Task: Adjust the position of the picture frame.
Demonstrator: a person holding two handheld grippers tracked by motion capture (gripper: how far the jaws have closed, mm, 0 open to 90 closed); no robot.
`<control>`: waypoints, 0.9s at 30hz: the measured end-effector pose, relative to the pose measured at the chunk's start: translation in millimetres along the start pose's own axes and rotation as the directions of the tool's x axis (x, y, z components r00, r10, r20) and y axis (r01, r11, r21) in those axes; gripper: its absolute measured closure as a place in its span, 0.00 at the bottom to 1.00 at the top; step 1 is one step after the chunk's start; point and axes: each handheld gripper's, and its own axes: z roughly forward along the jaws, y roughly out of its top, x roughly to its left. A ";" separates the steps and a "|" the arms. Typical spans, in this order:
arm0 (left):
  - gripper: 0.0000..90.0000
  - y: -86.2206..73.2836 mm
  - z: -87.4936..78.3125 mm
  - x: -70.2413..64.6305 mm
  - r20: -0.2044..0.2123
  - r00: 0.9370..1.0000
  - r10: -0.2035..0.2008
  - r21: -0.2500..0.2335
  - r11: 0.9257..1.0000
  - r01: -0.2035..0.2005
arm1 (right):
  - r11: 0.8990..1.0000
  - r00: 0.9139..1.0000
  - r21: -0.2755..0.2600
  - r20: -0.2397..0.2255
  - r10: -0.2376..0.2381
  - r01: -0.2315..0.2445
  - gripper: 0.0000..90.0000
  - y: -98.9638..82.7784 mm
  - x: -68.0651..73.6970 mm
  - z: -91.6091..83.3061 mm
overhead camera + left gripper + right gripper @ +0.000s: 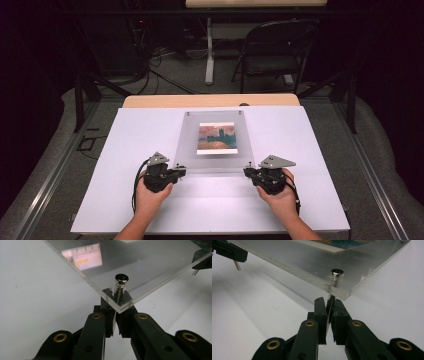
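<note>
A clear acrylic picture frame (pixel 212 145) with a small painted print (pixel 216 138) in it lies across the middle of the white board. Its near edge is lifted off the board. My left gripper (pixel 181 171) is shut on the metal pin (pixel 121 280) that passes through the frame's near left corner, gripping the pin below the panel (pixel 140 262). My right gripper (pixel 248 171) is shut the same way on the pin (pixel 337 273) at the near right corner, under the panel (pixel 312 262). In each gripper view the jaws (pixel 115 296) (pixel 329 301) stand almost together around the thin pin shaft.
The white board (pixel 125 200) covers a wooden table (pixel 150 101). Two more metal pins (pixel 188 113) (pixel 242 113) sit at the frame's far corners. Beyond the table stand a folding chair (pixel 275 50), a table leg and floor cables.
</note>
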 end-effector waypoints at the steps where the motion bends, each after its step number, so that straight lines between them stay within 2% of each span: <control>1: 0.94 0.0 1.2 0.6 -0.006 1.000 0.000 0.000 1.000 0.000 | 1.000 1.000 0.009 -0.001 -0.004 0.004 0.93 0.2 0.0 1.6; 7: 0.94 3.4 10.2 3.3 -0.003 1.000 -0.007 0.004 1.000 0.007 | 0.999 0.999 0.011 0.008 0.031 -0.031 0.94 1.4 -8.2 8.4; 10: 0.94 4.7 15.5 4.0 -0.017 1.000 -0.009 0.008 1.000 0.009 | 0.999 0.999 0.019 0.017 0.045 -0.045 0.94 1.3 -13.2 12.6; 19: 0.93 7.8 24.8 12.5 -0.028 0.999 -0.029 0.014 0.999 0.029 | 0.999 0.999 0.026 0.025 0.038 -0.038 0.95 1.9 -18.4 24.1; 27: 0.93 6.9 29.3 13.7 -0.025 0.999 -0.025 0.028 0.999 0.026 | 0.999 0.999 0.031 0.025 0.035 -0.036 0.95 -0.6 -21.8 27.8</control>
